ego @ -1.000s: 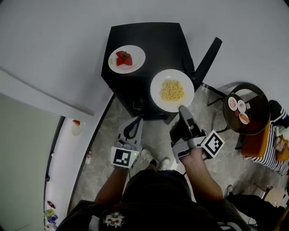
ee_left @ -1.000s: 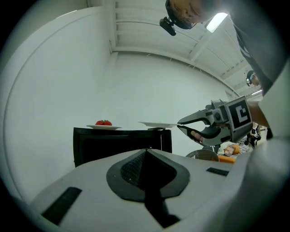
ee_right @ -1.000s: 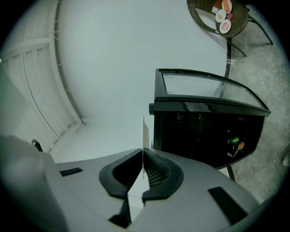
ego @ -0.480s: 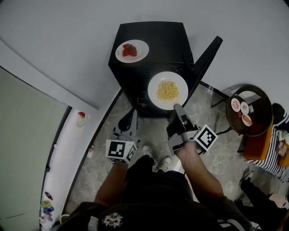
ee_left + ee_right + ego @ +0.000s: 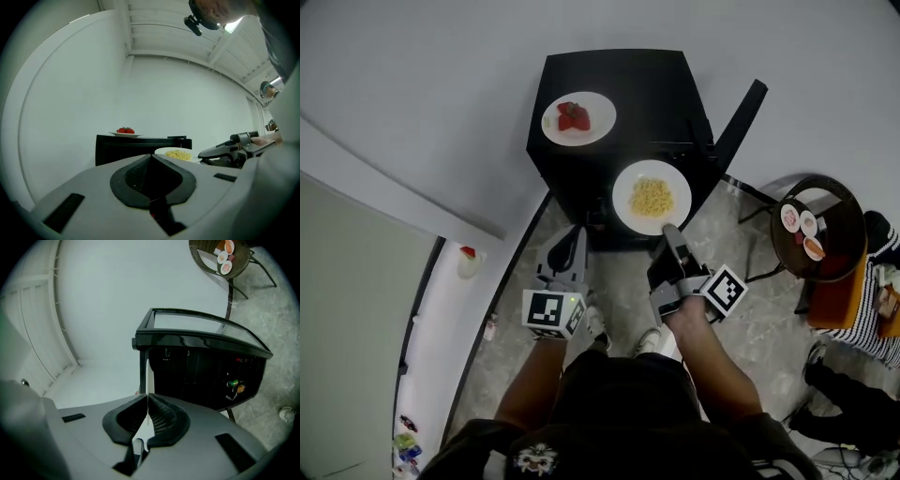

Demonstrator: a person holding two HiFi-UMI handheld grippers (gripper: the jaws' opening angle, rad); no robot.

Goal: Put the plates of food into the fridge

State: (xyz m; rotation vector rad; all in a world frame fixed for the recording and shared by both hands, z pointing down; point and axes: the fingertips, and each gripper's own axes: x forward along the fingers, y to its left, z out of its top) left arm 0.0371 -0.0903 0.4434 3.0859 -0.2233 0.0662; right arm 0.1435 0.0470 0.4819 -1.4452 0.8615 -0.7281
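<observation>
While pale grey stone floor and a white wall fill most of the head view, a black table stands at upper centre and a round dark side table with small dishes sits at the right edge. A round white plate heaped with yellow noodles hangs over the black table's near edge at frame centre, its rim pinched edge-on in the right gripper. The left gripper, jaws pressed together on nothing, sits lower left of it, and a plate of strawberries rests on the black table's far left corner.

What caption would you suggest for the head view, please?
Right hand-held gripper holds noodle plate near black table carrying strawberry plate.
</observation>
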